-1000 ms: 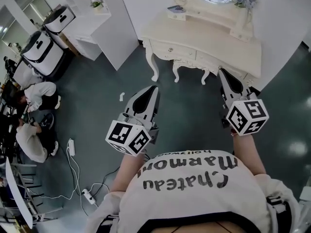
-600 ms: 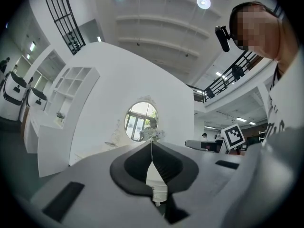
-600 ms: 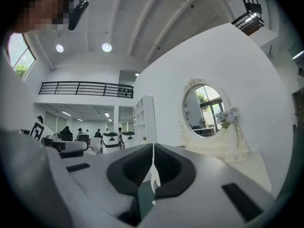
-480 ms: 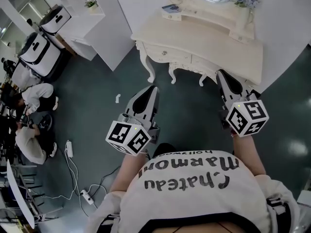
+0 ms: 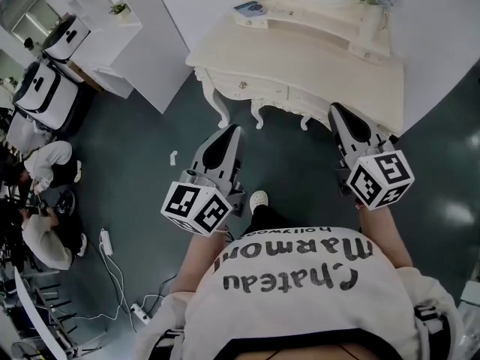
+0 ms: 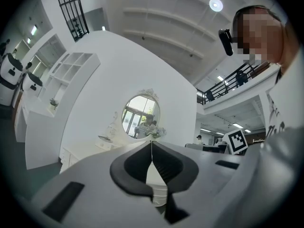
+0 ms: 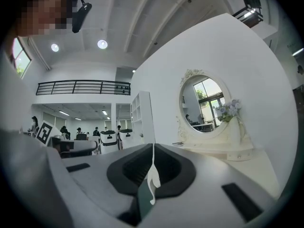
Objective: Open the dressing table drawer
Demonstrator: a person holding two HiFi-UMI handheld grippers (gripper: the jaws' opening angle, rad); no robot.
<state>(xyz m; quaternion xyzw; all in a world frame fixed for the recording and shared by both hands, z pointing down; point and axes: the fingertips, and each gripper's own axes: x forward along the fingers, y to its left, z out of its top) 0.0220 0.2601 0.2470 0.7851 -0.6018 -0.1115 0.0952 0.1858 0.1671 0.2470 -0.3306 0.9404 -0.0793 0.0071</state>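
The head view showed the drawer [image 5: 241,87] closed in the dressing table [image 5: 322,58], ahead of the left gripper [image 5: 231,130] and right gripper [image 5: 334,111], whose 2 own views alone showed jaws pinched together, empty, facing the oval mirror [image 7: 205,103], with a white shelf unit [image 5: 112,28] standing left.
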